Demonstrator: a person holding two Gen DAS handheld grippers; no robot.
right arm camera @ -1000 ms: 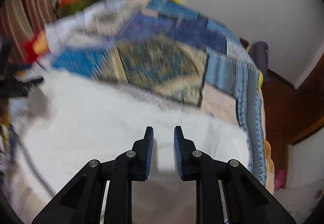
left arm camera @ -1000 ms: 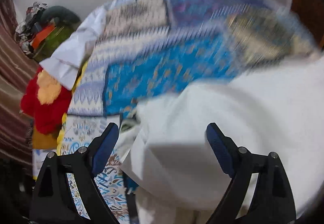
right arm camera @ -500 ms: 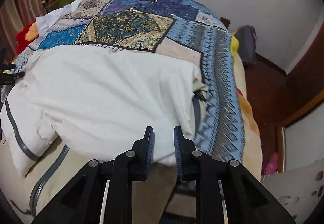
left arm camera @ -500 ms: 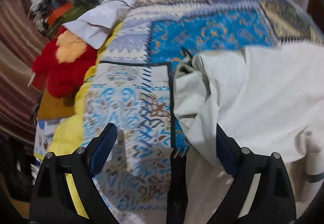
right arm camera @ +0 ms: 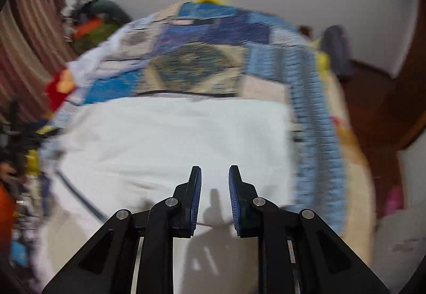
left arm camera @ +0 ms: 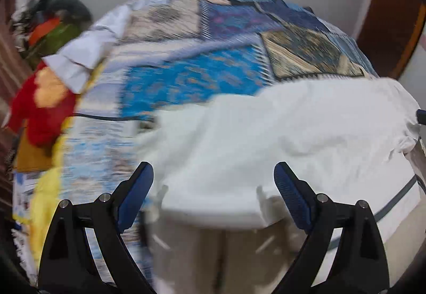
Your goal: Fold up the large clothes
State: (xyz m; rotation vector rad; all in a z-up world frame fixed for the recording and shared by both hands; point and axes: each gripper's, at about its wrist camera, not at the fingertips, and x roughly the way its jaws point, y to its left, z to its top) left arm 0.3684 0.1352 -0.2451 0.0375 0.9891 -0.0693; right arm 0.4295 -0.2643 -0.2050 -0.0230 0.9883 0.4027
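Holding both grippers above the bed, we see the white garment [left arm camera: 279,139] spread over the patchwork quilt [left arm camera: 202,75] — our left gripper [left arm camera: 213,182] gaping wide, empty, our right gripper [right arm camera: 215,187] narrowed to a small gap, its 2 fingers gripping nothing.

Red plush toy [left arm camera: 40,107] and clothes pile [left arm camera: 53,25] crowd the quilt's [left arm camera: 186,75] left edge.

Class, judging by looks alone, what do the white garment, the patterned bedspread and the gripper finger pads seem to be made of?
White garment: soft matte woven cloth, probably cotton; it creases and drapes.
Bedspread: printed fabric in patchwork blocks, likely cotton; blur hides the weave.
Finger pads: blue ribbed pads, probably rubber or plastic, on black rigid arms.
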